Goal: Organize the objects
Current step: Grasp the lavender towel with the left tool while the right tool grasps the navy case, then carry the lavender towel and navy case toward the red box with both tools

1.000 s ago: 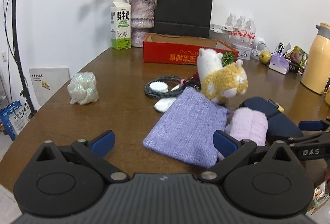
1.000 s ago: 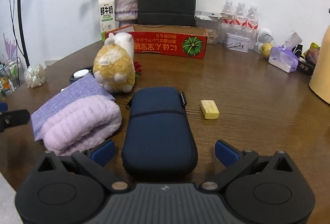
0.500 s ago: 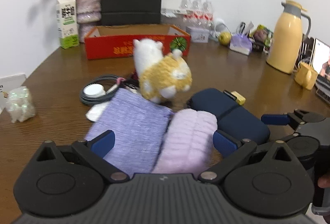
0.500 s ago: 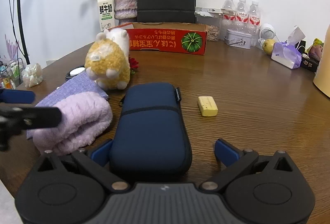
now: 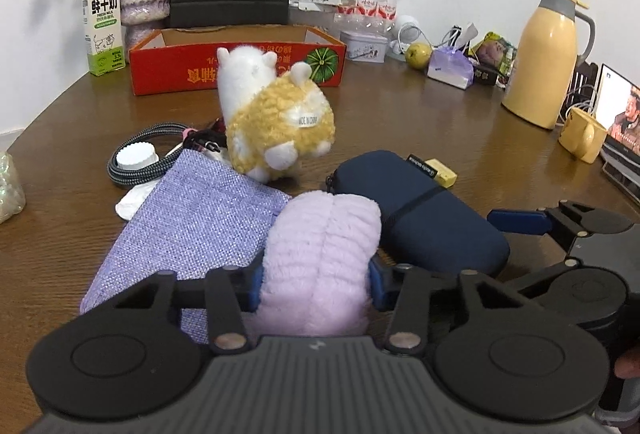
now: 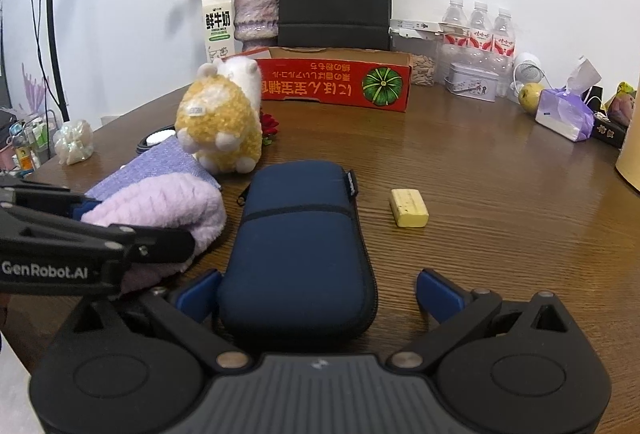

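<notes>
Lilac fuzzy roll (image 5: 320, 258), lower centre of the left wrist view, now sits between the pads of your left gripper (image 5: 314, 288), whose jaws are closing on it; a second ago they stood wide over the purple pouch (image 5: 192, 230). Grasp looks nearly made (lift not begun). Your right gripper (image 6: 318, 296) straddles the navy case (image 6: 300, 246), fingers spread, pads not pressing.

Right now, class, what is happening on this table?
A person with tongs in each hand is tidying a cluttered wooden table. The left tongs are closing on a fluffy lilac towel roll lying partly on a purple fabric pouch. The right tongs stand open around the near end of a navy zip case, not gripping it.
</notes>
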